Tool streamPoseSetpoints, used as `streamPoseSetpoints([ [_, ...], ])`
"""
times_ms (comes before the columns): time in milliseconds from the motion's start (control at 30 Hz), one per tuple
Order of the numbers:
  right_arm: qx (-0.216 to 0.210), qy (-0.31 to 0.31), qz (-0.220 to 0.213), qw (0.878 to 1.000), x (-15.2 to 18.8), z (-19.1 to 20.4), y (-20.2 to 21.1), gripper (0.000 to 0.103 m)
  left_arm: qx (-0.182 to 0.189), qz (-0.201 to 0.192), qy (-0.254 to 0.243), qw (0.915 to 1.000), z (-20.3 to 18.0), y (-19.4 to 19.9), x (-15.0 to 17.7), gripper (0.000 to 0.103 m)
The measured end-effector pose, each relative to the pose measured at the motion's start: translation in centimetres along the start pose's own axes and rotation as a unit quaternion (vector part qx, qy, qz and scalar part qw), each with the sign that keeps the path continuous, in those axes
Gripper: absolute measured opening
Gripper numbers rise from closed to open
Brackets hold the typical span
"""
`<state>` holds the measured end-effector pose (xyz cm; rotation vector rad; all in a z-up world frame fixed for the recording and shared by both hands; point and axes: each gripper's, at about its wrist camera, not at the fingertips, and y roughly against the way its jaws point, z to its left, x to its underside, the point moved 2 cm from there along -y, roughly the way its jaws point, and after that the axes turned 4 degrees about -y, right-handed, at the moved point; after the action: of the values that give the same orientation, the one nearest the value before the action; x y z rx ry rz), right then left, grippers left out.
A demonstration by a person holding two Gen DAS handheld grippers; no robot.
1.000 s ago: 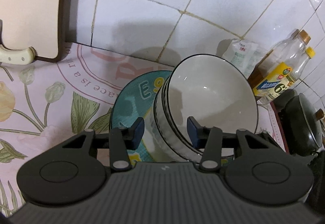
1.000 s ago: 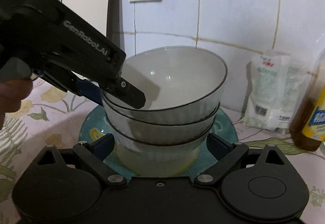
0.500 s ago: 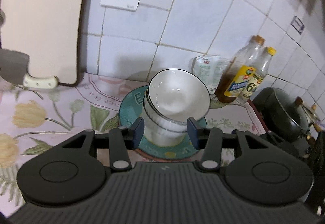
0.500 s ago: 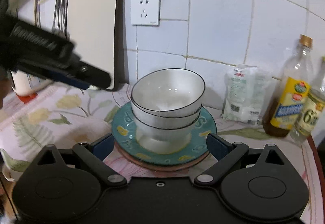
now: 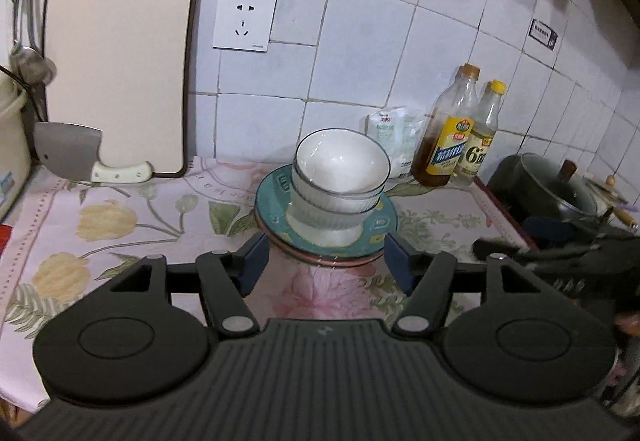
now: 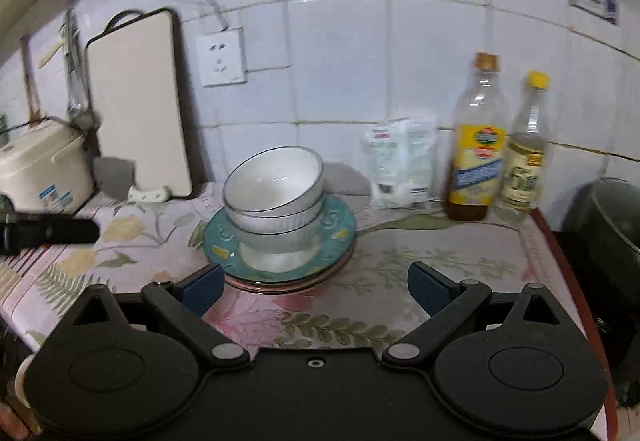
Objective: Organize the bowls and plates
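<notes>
A stack of white ribbed bowls [image 5: 340,185] with dark rims stands on a teal plate [image 5: 272,201], which lies on a reddish plate beneath it, on the flowered counter by the tiled wall. The stack also shows in the right wrist view [image 6: 276,201] on the teal plate [image 6: 340,225]. My left gripper [image 5: 326,261] is open and empty, just in front of the plates. My right gripper [image 6: 316,287] is open and empty, also in front of the plates and apart from them. The other gripper shows blurred at each view's edge.
A cutting board [image 5: 120,57] and a cleaver [image 5: 72,153] lean on the wall at left, with a rice cooker [image 6: 40,169] beyond. A white packet [image 5: 394,137] and two oil bottles [image 5: 452,129] stand right of the stack. A dark pot [image 5: 548,189] sits at the far right.
Both grippers have pulled back from the bowl stack, which now looks smaller and farther. The left gripper's jaws have opened wider. The bowls and plates have stayed in place.
</notes>
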<state>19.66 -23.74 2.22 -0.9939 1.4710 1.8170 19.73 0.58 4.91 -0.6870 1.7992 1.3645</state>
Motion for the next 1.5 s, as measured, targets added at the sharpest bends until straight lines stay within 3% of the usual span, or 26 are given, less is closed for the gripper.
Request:
streamPoseSetpoints([
  [233, 0.02, -0.013, -0.045, 0.999, 1.5, -0.7, 3.8, 0.103, -0.019, 0.002, -0.019, 0.9996, -0.8, 1.6, 2.4, 0.079],
  [400, 0.028, -0.037, -0.044, 0.998, 2.6, -1.2, 4.9, 0.103, -0.005, -0.018, -0.008, 0.9998, -1.2, 3.0, 3.3, 0.079],
  [567, 0.053, -0.032, -0.057, 0.996, 3.7, -0.5, 5.9, 0.103, -0.039, -0.031, -0.012, 0.9987, -2.2, 3.2, 4.2, 0.084],
  [700, 0.044, -0.028, -0.071, 0.996, 4.7, 0.2, 6.9, 0.103, -0.082, -0.032, -0.022, 0.9959, -3.4, 2.9, 5.1, 0.091],
  [900, 0.067, -0.024, -0.083, 0.994, 5.6, 0.2, 7.3, 0.103, -0.111, -0.046, -0.02, 0.9926, -3.9, 3.2, 6.4, 0.1],
  [1100, 0.118, 0.005, -0.091, 0.989, 6.9, 0.5, 7.0, 0.103, -0.13, -0.059, -0.032, 0.9892, -4.0, 4.0, 7.5, 0.101],
  [1267, 0.088, -0.014, -0.085, 0.992, 7.3, 0.2, 7.6, 0.103, -0.13, -0.066, -0.039, 0.9886, -4.1, 4.7, 8.0, 0.101],
  [1500, 0.094, 0.013, -0.085, 0.992, 7.4, 0.9, 8.9, 0.103, -0.126, -0.066, -0.034, 0.9893, -3.9, 5.2, 8.5, 0.101],
])
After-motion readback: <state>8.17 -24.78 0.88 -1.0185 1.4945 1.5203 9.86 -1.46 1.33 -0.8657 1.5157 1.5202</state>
